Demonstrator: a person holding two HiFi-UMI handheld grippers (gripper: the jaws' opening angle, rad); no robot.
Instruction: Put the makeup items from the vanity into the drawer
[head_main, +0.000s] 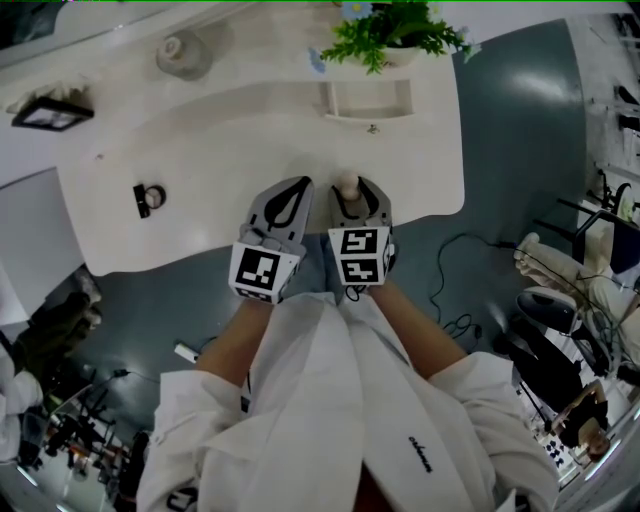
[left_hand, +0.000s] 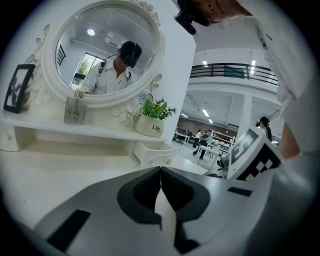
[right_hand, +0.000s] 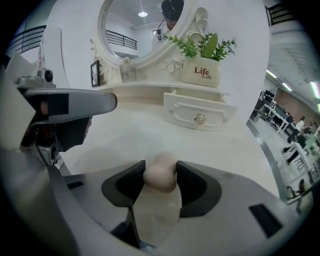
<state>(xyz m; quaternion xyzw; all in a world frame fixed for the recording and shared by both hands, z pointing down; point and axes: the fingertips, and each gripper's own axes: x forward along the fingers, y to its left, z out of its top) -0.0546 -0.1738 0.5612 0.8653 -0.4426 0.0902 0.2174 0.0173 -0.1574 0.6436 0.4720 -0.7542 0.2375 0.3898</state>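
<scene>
Since the white worktop (head_main: 230, 150) carries makeup not yet stowed, we judge the task barely begun | drawer (head_main: 365, 100) pulled out, looks empty | left tongs (left_hand: 161, 175) pressed together, empty | right tongs (right_hand: 160, 167) pinch a beige, egg-shaped sponge (right_hand: 160, 179) near the worktop's front edge | small dark item (head_main: 148, 198) waits, well apart.

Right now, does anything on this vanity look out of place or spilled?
Nothing spilled or damaged. Only the small drawer under the plant stands pulled open, and the right gripper grips a beige makeup sponge.
</scene>
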